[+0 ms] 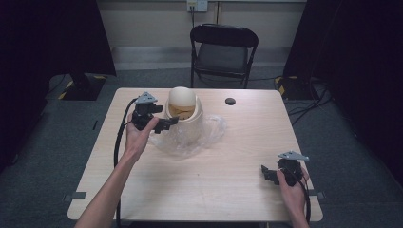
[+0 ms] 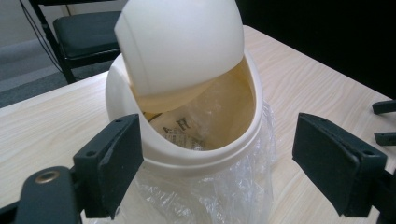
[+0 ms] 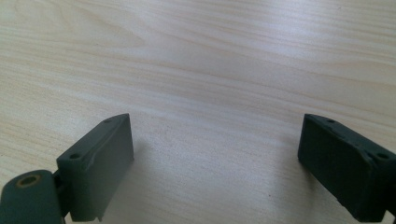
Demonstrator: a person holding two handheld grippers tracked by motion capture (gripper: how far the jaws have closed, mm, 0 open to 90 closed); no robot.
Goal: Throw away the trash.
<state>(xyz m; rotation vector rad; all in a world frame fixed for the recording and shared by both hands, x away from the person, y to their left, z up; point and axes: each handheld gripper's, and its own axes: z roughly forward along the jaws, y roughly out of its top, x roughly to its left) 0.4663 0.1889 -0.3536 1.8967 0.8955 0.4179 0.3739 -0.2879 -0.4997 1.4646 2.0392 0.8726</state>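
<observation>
The left gripper (image 1: 159, 124) is at about 10 o'clock on the surface (image 1: 223, 185), well in from the left edge. Its jaws are spread wide with nothing between them, just beside the small cream bin (image 1: 183, 116). The bin stands at 12 o'clock, near the far edge, with its round lid (image 2: 180, 44) tipped open and a clear plastic bag (image 1: 209, 130) around its bottom. The middle is bare wood with lots of room. The right gripper (image 1: 270, 174) sits at 4 o'clock, near the right edge, jaws spread wide over bare wood.
</observation>
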